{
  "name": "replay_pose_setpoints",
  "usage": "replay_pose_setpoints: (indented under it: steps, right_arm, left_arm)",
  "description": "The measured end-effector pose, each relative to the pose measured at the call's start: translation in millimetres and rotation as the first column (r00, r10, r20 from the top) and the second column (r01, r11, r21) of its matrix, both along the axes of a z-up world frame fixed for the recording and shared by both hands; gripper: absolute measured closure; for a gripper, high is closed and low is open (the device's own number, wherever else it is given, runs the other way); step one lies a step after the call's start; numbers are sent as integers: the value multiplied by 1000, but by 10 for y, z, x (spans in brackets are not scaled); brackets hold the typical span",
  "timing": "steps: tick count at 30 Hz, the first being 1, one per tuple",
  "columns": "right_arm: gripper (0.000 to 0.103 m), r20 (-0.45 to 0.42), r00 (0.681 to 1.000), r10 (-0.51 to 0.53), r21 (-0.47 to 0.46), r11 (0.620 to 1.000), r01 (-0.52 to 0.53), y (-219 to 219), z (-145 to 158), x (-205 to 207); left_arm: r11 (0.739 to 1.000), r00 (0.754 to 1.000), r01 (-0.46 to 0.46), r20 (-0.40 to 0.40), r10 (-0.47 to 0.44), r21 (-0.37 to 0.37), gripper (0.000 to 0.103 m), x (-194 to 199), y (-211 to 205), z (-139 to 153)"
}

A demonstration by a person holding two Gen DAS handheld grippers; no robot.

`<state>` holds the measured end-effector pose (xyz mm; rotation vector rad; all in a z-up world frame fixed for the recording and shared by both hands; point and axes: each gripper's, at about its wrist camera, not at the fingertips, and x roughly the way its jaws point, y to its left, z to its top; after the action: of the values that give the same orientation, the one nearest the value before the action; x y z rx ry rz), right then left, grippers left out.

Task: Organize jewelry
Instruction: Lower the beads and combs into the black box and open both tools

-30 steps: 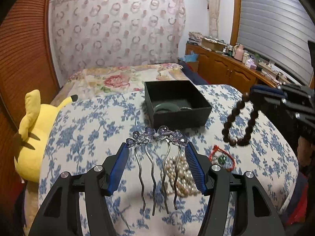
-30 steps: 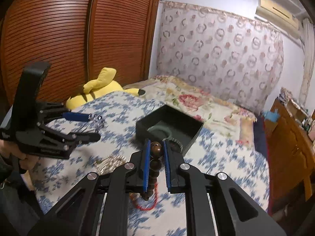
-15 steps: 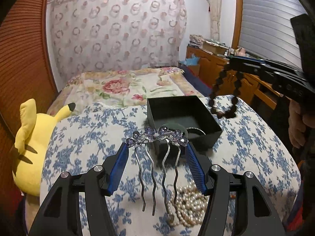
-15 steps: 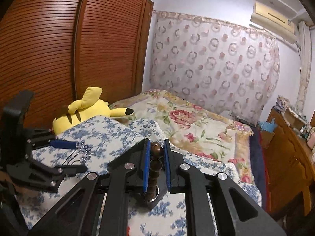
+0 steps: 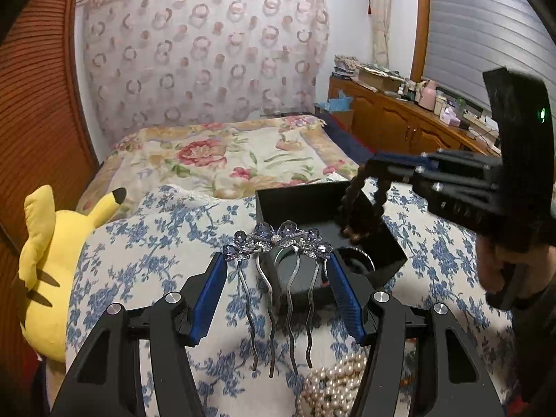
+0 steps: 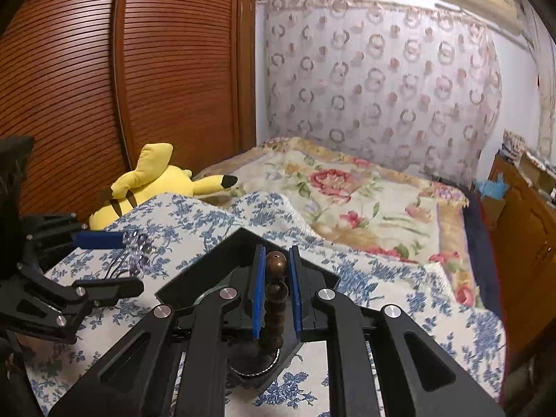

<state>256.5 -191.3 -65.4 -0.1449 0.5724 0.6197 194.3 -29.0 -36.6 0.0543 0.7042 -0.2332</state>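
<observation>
My left gripper (image 5: 277,253) is shut on a silver hair comb with purple flower stones (image 5: 278,239), held just in front of the open black box (image 5: 299,198). My right gripper (image 6: 276,259) is shut on a brown wooden bead bracelet (image 6: 276,299). The bracelet (image 5: 361,208) hangs over the box with its lower beads inside. A green bangle lies in the box, mostly hidden. A pearl necklace (image 5: 330,389) lies on the blue floral cloth below my left gripper. The left gripper and comb also show in the right wrist view (image 6: 137,246).
A yellow plush toy (image 5: 45,264) lies at the left edge of the blue floral cloth (image 5: 153,243). A floral bedspread (image 5: 222,160) lies behind the box. A wooden cabinet (image 5: 410,128) with clutter stands at right. A wooden wardrobe (image 6: 104,87) is at left.
My right gripper has carried the bead bracelet left and down, so it now hangs into the box. My left gripper with the comb has moved closer to the box.
</observation>
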Motion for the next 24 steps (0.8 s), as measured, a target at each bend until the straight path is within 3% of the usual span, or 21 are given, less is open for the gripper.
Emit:
replay_pose_setpoints:
  steps: [7,14,24]
  right_arm:
    - [84,-41,999,-3,40,999,5,-153,-100,109]
    - [78,-78,994,-73,61,995,78,-404,-184,192]
    - [78,-98,988,-118,73,989,125,-558,-243,275]
  left_arm:
    - [1000,1000,20,-13,-19,20,46,235,-176,-39]
    - [999,999,39,-33,-38,38,46,513,-386,-128]
    - [995,997,57,-53,-53,78,46,722,-555,-232]
